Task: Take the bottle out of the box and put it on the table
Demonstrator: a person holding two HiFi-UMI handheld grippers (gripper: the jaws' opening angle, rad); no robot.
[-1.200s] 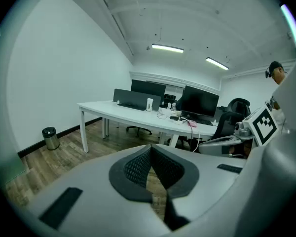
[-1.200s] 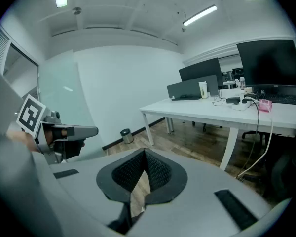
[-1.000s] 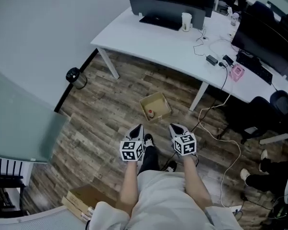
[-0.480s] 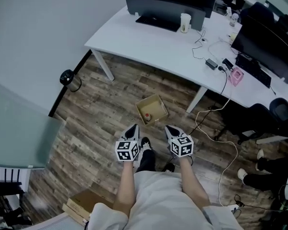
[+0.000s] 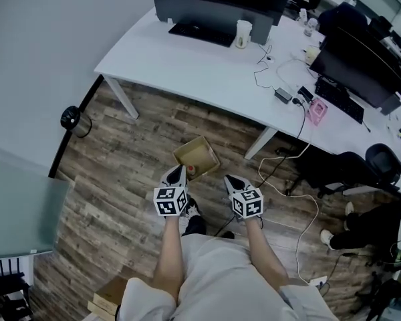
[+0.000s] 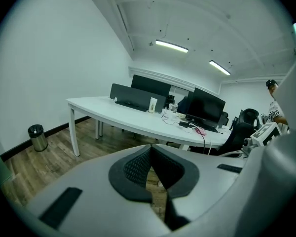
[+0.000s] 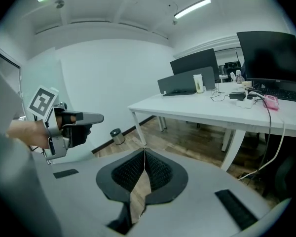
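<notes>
An open cardboard box [image 5: 197, 154] sits on the wooden floor in front of the white table [image 5: 200, 72]. A small bottle with a red cap [image 5: 190, 170] lies inside it near the front wall. In the head view my left gripper [image 5: 176, 176] is shut and empty, its tips at the box's near left edge. My right gripper [image 5: 230, 180] is also shut and empty, a little right of the box. In the left gripper view the left gripper [image 6: 150, 149] has its pads together. In the right gripper view the right gripper [image 7: 144, 151] is closed too.
The table holds monitors [image 5: 217, 15], a cup [image 5: 242, 33], a keyboard and cables. A white cable [image 5: 301, 199] trails over the floor at the right. Office chairs [image 5: 387, 162] and another person's legs [image 5: 357, 223] are at the right. A bin [image 5: 72, 118] stands by the left wall.
Both grippers and the person have moved forward to the box. The left gripper's tips have come up to the box's near edge. Both grippers stay shut.
</notes>
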